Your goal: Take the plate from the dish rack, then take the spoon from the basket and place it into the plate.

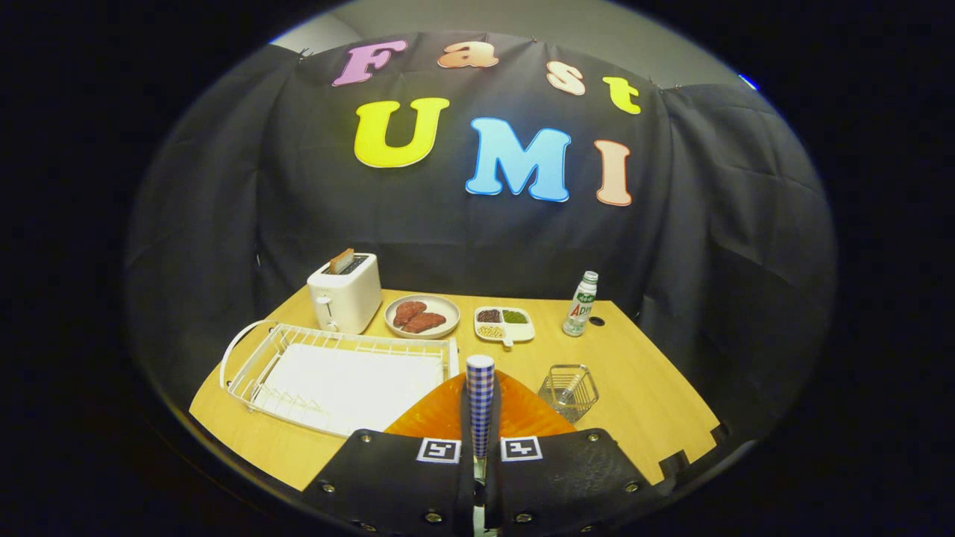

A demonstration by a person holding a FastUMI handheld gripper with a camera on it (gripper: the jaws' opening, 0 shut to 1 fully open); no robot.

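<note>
Gripper (480,447) clamped on spoon (480,399) handle, spoon upright over orange plate (440,410). Rack (336,373) at 10 o'clock, basket (569,391) at 2. Lower straight down, release low so it doesn't bounce off.

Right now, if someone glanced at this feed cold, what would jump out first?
The checkered spoon handle stands upright, pinched between the closed fingers of the hand-held gripper, directly over the orange plate just ahead of them. Left of the plate lies the white dish rack; right of it stands the wire basket. Beyond the rack sits a white toaster.
</note>
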